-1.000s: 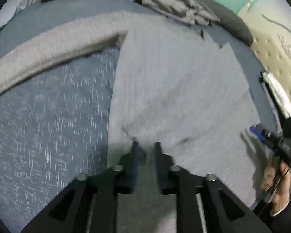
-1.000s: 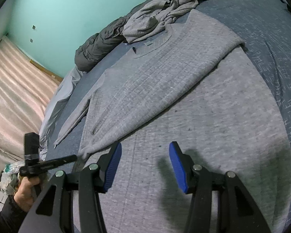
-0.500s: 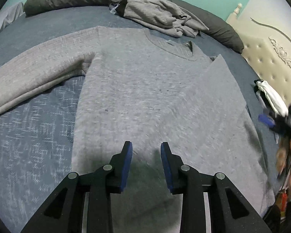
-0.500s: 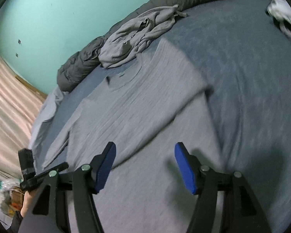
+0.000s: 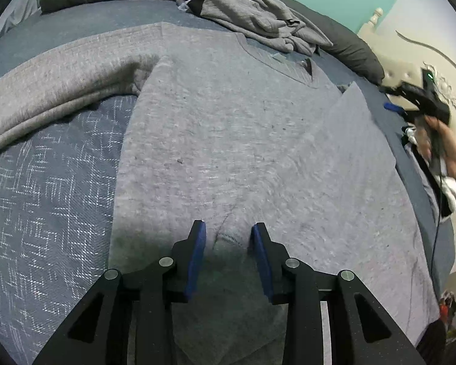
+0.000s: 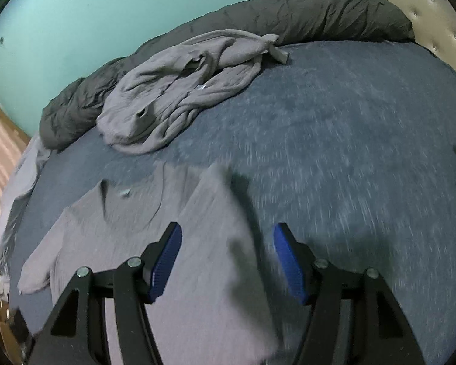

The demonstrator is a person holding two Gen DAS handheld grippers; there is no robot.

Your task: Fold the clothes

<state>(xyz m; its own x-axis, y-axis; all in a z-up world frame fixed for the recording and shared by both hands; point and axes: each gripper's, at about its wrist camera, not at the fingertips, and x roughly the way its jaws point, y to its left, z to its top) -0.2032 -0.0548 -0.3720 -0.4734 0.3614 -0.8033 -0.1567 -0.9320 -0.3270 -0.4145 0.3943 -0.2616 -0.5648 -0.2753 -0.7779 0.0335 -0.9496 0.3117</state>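
Lying flat across the middle of the blue bedspread (image 5: 45, 200), the grey sweater (image 5: 228, 140) has its neckline toward the far edge of the bed, one sleeve stretched toward the left edge and the other side folded in over the body. Your left gripper (image 5: 227, 237) sits at the sweater's near hem with its jaws parted and nothing between them; your right gripper (image 6: 227, 243) hovers with jaws spread wide over the folded edge, holding nothing. A crumpled grey garment (image 6: 179, 91) lies against the dark duvet (image 6: 319, 15) along the far edge.
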